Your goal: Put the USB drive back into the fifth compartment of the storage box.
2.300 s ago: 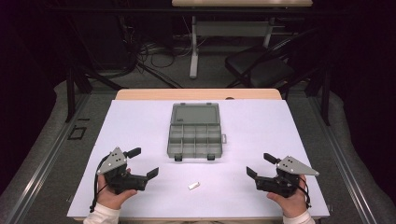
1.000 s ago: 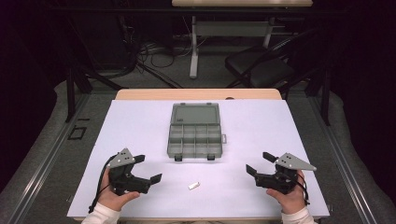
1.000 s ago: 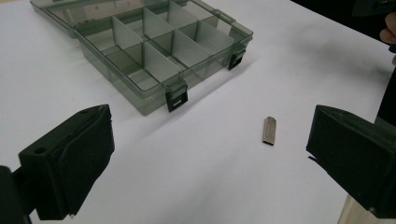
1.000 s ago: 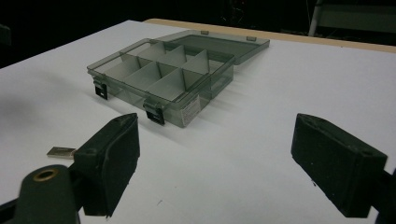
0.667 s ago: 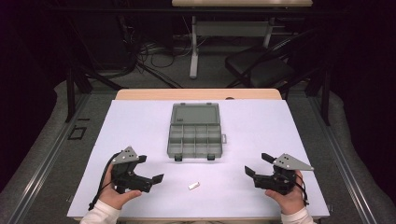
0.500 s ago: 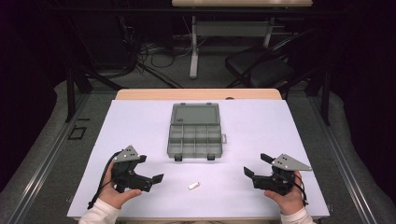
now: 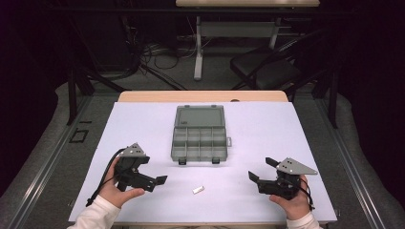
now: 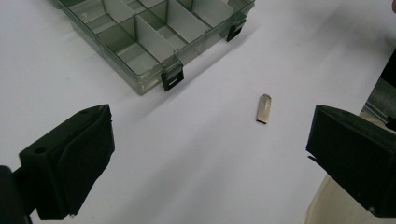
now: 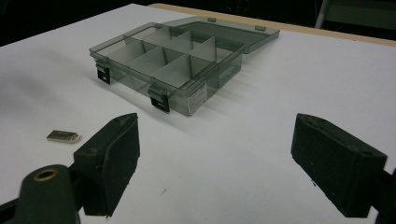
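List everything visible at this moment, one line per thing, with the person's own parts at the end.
Compartment box: one, smoky grey clear plastic, lid open, centre of the table, compartments look empty.
Small metal piece: one, silvery, flat on the sheet in front of the box, between the grippers.
Table: one, white top sheet with a wood edge at the far side.
Chair: one, black, on the floor behind the table.
Left gripper: one, black, jaws open, near left.
Right gripper: one, black, jaws open, near right.
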Tool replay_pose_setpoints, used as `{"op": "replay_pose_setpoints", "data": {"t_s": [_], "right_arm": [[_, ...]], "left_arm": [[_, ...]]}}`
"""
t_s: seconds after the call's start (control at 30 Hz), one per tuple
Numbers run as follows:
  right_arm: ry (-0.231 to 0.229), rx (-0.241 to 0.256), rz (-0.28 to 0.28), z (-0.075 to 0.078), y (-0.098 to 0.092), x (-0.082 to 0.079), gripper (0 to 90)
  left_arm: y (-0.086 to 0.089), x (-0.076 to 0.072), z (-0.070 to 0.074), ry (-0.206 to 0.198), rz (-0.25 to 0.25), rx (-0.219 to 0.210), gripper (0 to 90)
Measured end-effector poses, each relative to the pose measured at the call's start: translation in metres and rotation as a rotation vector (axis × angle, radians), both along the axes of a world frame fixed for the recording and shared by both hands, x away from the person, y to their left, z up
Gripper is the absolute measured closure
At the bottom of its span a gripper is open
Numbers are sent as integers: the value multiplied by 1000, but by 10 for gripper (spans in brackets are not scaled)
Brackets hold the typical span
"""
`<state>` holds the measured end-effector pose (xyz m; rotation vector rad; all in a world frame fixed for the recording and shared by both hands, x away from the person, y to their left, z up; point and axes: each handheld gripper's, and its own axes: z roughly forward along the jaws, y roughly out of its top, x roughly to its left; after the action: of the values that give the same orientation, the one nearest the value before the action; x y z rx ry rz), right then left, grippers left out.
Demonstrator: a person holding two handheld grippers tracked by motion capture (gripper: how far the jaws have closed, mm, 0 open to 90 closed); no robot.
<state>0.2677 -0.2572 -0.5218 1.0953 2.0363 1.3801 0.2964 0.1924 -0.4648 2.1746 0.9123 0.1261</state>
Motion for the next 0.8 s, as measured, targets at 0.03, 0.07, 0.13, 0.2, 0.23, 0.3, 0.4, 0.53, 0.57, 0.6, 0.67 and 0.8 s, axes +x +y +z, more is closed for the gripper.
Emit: {"op": "replay_pose_setpoints", "data": {"t_s": [0.03, 0.07, 0.13, 0.2, 0.23, 0.3, 0.4, 0.53, 0.57, 0.6, 0.67, 0.8], "right_arm": [[1, 3, 0, 0, 1, 0, 153], [1, 3, 0, 0, 1, 0, 153], [5, -1, 2, 0, 1, 0, 154], [4, -2, 3, -1, 1, 0, 154], [7, -2, 6, -1, 1, 0, 154], [7, -6, 8, -1, 2, 0, 154], [5, -6, 9, -1, 2, 0, 155], [7, -12, 12, -1, 2, 0, 155], [8, -12, 11, -2, 3, 0, 155], [8, -12, 11, -2, 3, 0, 155], [12, -15, 12, -2, 3, 0, 156], [13, -24, 13, -2, 4, 0, 157]], "left_arm": [[-1, 0, 1, 7, 3, 7, 11], [-2, 1, 2, 8, 1, 14, 11], [-4, 3, 5, 19, -7, 36, 14], [-5, 3, 5, 23, -9, 42, 14], [-7, 4, 6, 32, -11, 50, 15], [-8, 5, 7, 39, -13, 62, 18], [-10, 6, 8, 43, -20, 71, 24], [-13, 7, 10, 51, -32, 82, 24], [-14, 7, 11, 49, -32, 90, 24], [-14, 7, 11, 49, -32, 90, 24], [-16, 8, 12, 56, -41, 105, 24], [-18, 8, 13, 63, -44, 109, 26]]}}
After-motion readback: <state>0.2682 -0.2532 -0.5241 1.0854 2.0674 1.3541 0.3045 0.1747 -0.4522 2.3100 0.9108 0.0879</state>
